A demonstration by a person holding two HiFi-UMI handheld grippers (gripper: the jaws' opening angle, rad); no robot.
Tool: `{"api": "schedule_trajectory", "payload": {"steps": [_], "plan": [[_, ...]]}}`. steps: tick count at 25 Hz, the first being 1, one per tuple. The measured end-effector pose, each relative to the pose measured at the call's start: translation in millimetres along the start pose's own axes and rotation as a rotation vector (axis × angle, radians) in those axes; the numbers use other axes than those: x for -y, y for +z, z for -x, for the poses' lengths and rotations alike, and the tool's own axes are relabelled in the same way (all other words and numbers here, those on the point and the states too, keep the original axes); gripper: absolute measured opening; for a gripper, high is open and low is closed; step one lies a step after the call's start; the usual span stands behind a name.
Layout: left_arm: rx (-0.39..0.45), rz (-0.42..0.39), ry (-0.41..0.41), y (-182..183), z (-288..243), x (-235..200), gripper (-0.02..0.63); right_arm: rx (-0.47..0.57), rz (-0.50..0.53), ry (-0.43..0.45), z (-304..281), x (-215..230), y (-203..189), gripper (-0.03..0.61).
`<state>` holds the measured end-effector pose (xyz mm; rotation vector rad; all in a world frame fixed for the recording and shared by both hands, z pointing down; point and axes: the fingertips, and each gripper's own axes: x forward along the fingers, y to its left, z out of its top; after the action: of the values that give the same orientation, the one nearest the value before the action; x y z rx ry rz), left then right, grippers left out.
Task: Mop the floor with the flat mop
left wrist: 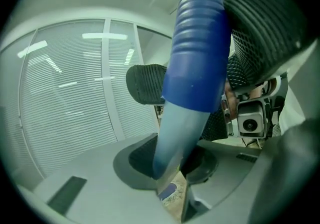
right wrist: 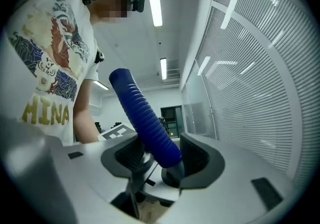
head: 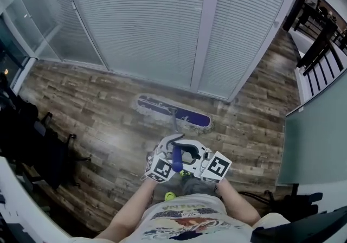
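Note:
The flat mop's blue head (head: 172,113) lies flat on the wood floor close to the blind-covered glass wall. Its handle (head: 177,158) rises to my chest, ending in a ribbed blue grip. Both grippers clamp that handle side by side: left gripper (head: 170,151) and right gripper (head: 193,156). In the left gripper view the pale shaft (left wrist: 172,133) passes between the jaws of the left gripper (left wrist: 170,164), below the blue grip (left wrist: 197,53). In the right gripper view the ribbed grip (right wrist: 145,118) runs between the jaws of the right gripper (right wrist: 161,158).
The glass wall with white blinds (head: 162,19) stands just beyond the mop head. Black chairs (head: 32,139) crowd the left side. A grey partition (head: 317,139) and a dark railing (head: 320,36) border the right. Wood floor (head: 97,101) stretches left of the mop.

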<state>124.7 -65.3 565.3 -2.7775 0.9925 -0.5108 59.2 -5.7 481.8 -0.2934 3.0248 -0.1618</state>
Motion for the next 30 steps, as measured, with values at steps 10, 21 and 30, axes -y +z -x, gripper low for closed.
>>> {"api": "schedule_trajectory", "payload": {"steps": [10,21,30], "plan": [[-0.029,0.021,0.019,2.2,-118.0,-93.2,0.089,-0.007,-0.044,0.028,6.5,148.5,12.0,0.215],[-0.062,0.005,0.021,4.0,-132.4,-105.8,0.084,-0.005,-0.081,0.054,7.2,166.1,18.9,0.221],[-0.058,0.018,0.042,-4.5,-81.3,-75.5,0.08,-0.04,-0.094,0.091,-4.2,105.4,7.5,0.221]]}}
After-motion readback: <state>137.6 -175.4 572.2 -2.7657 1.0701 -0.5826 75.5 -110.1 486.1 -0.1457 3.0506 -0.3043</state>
